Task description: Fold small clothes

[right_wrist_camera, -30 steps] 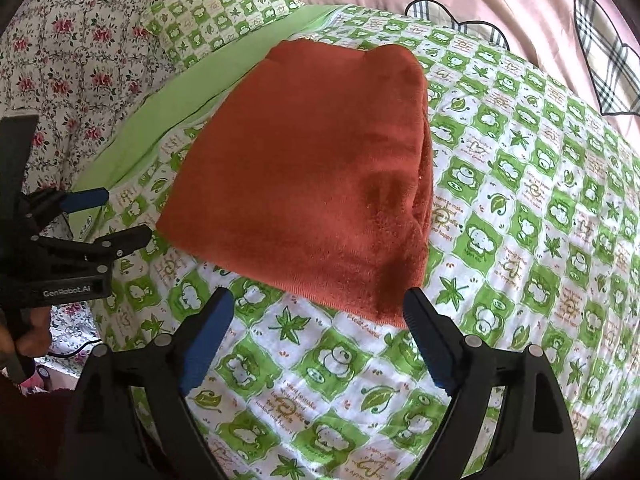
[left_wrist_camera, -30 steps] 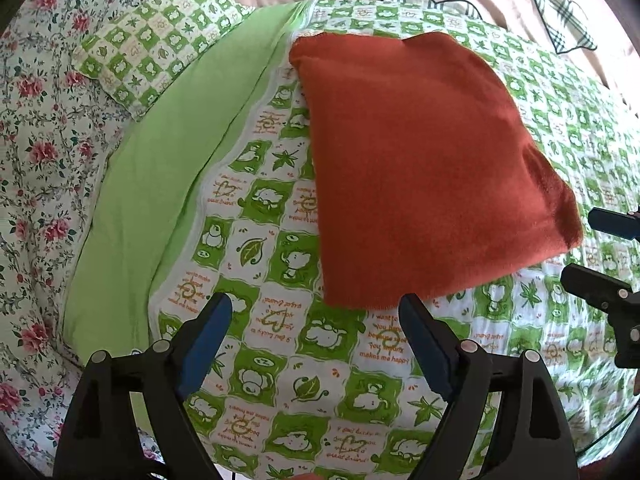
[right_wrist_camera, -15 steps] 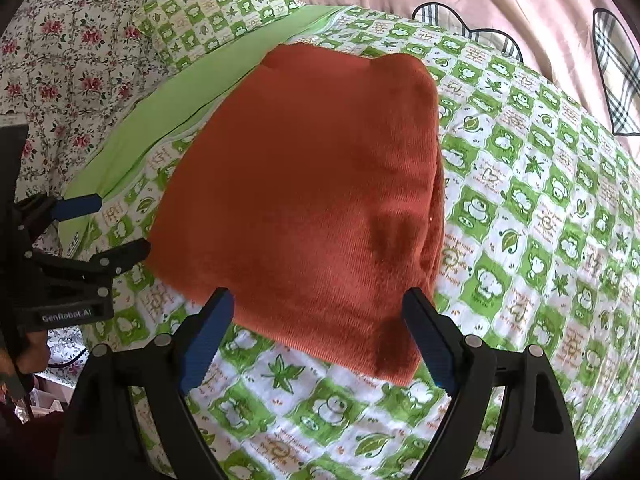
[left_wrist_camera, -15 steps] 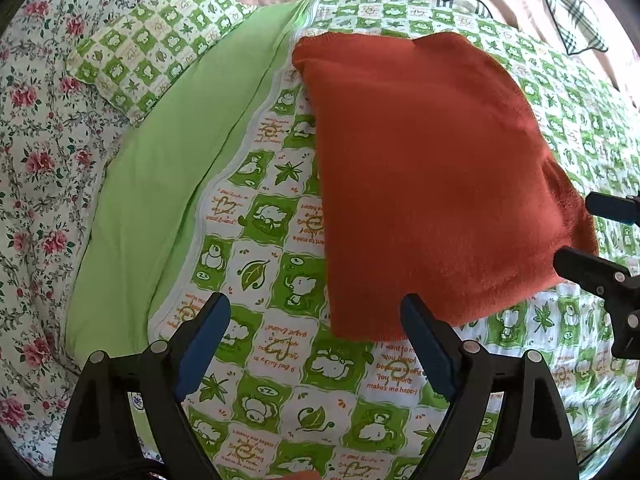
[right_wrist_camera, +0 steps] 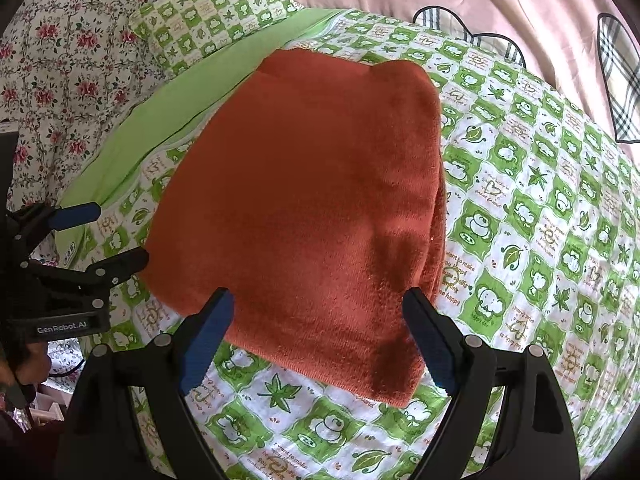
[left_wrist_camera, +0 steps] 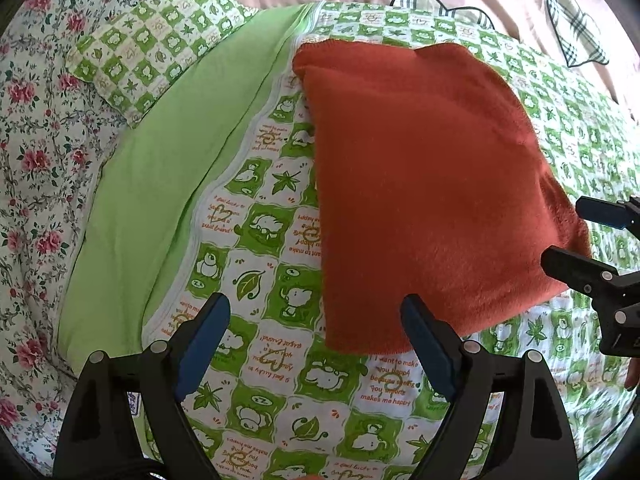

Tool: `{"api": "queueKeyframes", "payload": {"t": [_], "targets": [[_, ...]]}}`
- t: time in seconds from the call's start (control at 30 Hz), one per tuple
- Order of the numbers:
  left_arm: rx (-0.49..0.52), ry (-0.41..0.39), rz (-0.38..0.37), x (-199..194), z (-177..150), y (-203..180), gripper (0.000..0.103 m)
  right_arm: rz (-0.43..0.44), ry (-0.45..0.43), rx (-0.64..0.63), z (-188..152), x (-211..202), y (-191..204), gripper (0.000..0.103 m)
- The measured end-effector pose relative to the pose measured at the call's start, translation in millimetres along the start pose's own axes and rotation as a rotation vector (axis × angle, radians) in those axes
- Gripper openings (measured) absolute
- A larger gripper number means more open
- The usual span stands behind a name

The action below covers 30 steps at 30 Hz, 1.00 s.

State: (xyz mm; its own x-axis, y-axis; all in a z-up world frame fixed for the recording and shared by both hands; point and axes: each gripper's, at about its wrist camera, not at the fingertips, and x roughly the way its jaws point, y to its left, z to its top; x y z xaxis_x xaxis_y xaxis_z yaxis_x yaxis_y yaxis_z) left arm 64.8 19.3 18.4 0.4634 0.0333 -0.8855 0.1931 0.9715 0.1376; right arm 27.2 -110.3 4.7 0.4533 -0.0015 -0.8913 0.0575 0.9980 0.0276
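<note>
Both grippers have closed in on the rust-orange knit garment (left_wrist_camera: 432, 200) over the last second. From the left wrist, the left gripper (left_wrist_camera: 316, 338) hangs empty with jaws apart, its right finger at the garment's near corner; the piece lies already folded on the green frog-print quilt (left_wrist_camera: 260, 240). From the right wrist, the right gripper (right_wrist_camera: 320, 320) also gapes empty, straddling the near hem. Another fold probably remains. No containers show.

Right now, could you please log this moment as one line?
garment: rust folded cloth flat on quilt | left tool: open, empty | right tool: open, empty
</note>
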Motion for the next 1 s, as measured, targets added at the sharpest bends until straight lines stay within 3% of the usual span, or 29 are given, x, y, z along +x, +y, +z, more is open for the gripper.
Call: {"api": "queueKeyframes", "payload": {"t": [0.6,1.0], "targets": [[-0.014,-0.042,-0.046,-5.6,7.0,-2.7,0.088,-0.006,-0.004,0.006,3.5,5.9,-12.8,0.087],[-0.022,-0.027,-0.054,1.8,13.4,-0.7,0.089,0.001,-0.005,0.001,9.1,8.8,-19.3,0.087]]}}
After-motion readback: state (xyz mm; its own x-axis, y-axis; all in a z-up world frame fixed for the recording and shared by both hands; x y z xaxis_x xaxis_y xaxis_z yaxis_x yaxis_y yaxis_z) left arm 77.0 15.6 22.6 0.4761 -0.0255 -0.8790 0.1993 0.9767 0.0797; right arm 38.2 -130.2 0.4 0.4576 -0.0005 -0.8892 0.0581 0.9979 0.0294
